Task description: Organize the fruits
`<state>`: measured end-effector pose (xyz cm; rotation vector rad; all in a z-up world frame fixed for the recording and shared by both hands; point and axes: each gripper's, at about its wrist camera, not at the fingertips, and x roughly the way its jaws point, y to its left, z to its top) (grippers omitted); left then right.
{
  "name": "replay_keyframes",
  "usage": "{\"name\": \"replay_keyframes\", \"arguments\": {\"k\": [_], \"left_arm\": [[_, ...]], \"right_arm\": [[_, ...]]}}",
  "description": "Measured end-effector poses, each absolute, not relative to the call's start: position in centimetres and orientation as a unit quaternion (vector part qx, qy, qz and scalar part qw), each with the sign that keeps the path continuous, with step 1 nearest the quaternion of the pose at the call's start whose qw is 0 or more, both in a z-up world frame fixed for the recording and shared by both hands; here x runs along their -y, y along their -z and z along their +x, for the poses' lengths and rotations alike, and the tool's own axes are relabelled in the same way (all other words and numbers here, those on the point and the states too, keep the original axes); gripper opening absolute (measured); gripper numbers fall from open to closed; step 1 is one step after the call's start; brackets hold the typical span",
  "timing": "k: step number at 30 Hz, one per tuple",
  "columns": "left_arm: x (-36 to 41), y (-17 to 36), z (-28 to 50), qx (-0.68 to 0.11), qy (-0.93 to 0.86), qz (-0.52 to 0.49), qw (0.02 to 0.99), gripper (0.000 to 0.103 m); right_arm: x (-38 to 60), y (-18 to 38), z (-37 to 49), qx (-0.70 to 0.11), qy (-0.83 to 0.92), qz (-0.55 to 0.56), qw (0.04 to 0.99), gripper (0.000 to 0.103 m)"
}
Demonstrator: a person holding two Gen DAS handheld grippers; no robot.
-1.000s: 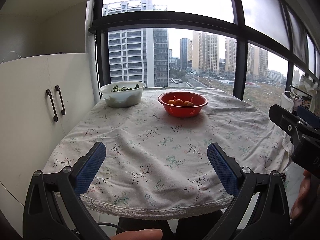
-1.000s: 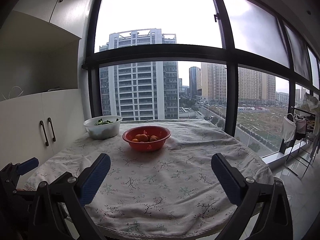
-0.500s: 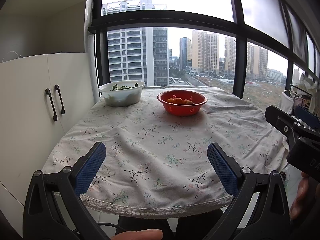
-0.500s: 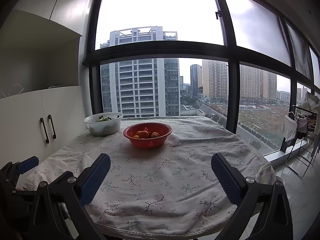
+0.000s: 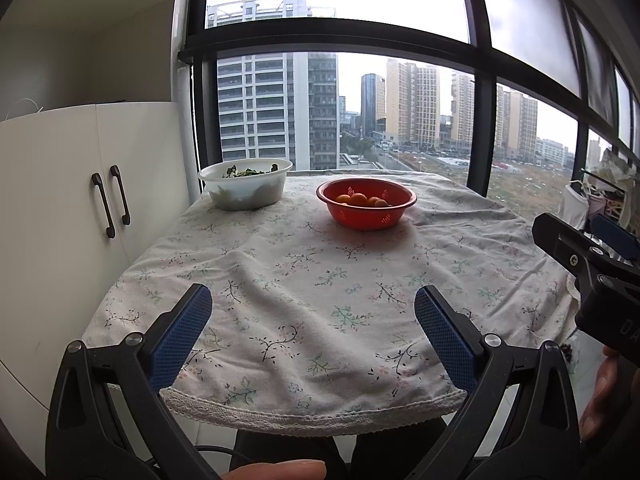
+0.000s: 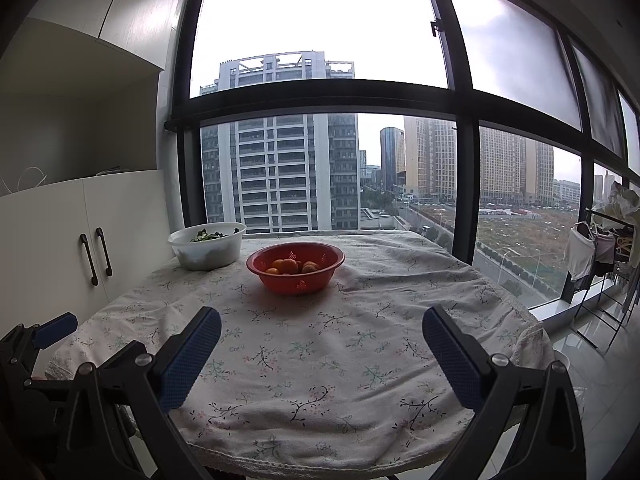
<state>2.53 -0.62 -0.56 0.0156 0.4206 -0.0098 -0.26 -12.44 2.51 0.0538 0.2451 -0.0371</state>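
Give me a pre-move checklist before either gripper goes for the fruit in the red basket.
1. Left gripper open and empty: ok.
2. Right gripper open and empty: ok.
3. Fruit visible in the red basket: ok.
4. Tablecloth between the grippers and the basket free of objects: ok.
5. White bowl of greens apart from the basket: ok.
6. Grippers within reach of the fruit: not ok, both are at the near table edge.

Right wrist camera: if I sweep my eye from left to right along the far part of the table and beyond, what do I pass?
Cabinet handles → white bowl of greens → red basket of oranges → clothes rack by the window.
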Motion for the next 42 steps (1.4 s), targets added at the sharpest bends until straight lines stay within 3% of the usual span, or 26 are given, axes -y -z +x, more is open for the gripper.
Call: {"name": "replay_keyframes", "arguments": {"k": [42], "left_arm": [[0.77,0.74,2.49,-0.209,0.004,0.008,0.978,0.103]], "right_arm": [[11.76,-1.82,-0.47,-0.128,0.014,0.023,0.991,0.103]]}}
